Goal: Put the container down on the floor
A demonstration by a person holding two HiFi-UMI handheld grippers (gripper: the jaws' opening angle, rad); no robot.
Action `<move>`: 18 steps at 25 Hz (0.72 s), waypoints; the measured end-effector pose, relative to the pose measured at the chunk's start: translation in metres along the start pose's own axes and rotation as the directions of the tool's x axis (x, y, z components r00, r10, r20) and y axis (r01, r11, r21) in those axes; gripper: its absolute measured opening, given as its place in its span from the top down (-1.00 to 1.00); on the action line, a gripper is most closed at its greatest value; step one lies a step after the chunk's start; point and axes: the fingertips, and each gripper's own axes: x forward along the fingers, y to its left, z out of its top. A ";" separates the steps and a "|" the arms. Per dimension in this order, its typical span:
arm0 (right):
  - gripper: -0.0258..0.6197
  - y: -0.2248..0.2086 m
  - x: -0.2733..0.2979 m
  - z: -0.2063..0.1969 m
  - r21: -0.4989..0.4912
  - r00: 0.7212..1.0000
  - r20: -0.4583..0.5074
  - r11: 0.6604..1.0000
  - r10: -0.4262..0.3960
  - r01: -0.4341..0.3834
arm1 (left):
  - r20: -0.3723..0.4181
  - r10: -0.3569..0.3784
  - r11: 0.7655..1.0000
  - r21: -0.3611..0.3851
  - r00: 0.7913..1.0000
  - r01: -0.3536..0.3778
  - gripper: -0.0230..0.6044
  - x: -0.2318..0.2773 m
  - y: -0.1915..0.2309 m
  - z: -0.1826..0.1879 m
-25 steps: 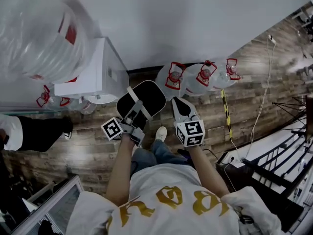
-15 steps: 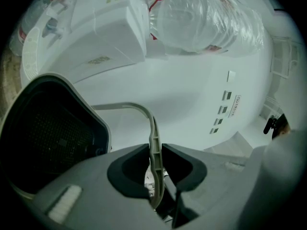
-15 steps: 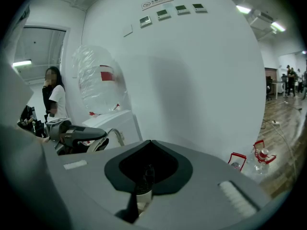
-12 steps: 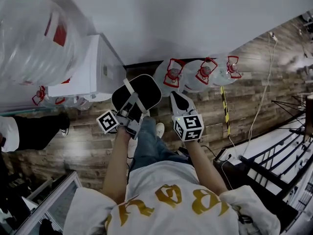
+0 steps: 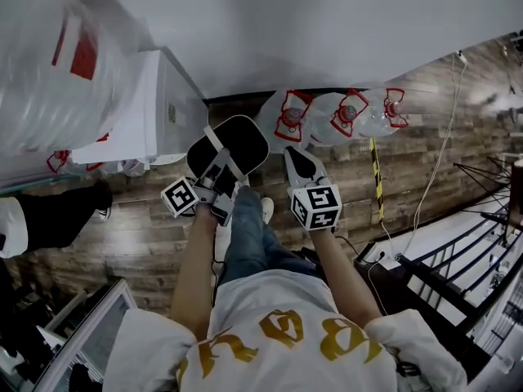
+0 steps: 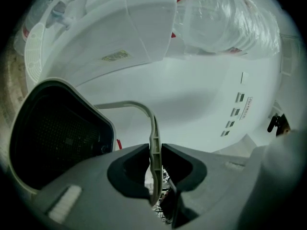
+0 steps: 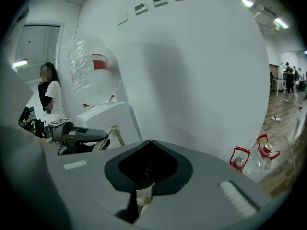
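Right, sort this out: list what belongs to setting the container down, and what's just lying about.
For the job:
- container, hanging by its handle
- left gripper, jaws shut on that handle
- floor

Lying about:
- water bottles by the wall
- water dispenser
- right gripper, jaws shut on nothing

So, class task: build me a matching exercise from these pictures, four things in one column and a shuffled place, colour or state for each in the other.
Things:
1 left gripper
2 right gripper
3 container
4 water bottles

Descriptions:
a on the floor by the wall
b shut on the handle
c black with a pale rim
d shut, empty

Pairs: 1-b, 2-d, 3-c, 4-a
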 end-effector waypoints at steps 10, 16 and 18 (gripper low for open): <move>0.84 -0.013 0.039 -0.039 0.006 0.997 -0.075 1.000 0.002 -0.002 | -0.026 0.076 0.997 -0.017 0.997 -0.077 0.67 0.017 0.067 0.015; 0.84 -0.023 0.073 -0.068 0.031 0.993 -0.114 1.000 0.001 0.002 | -0.016 0.113 0.993 -0.026 0.993 -0.113 0.67 0.031 0.114 0.026; 0.84 -0.021 0.081 -0.079 0.041 0.991 -0.130 0.999 0.011 -0.006 | -0.019 0.130 0.991 -0.030 0.991 -0.131 0.67 0.032 0.129 0.025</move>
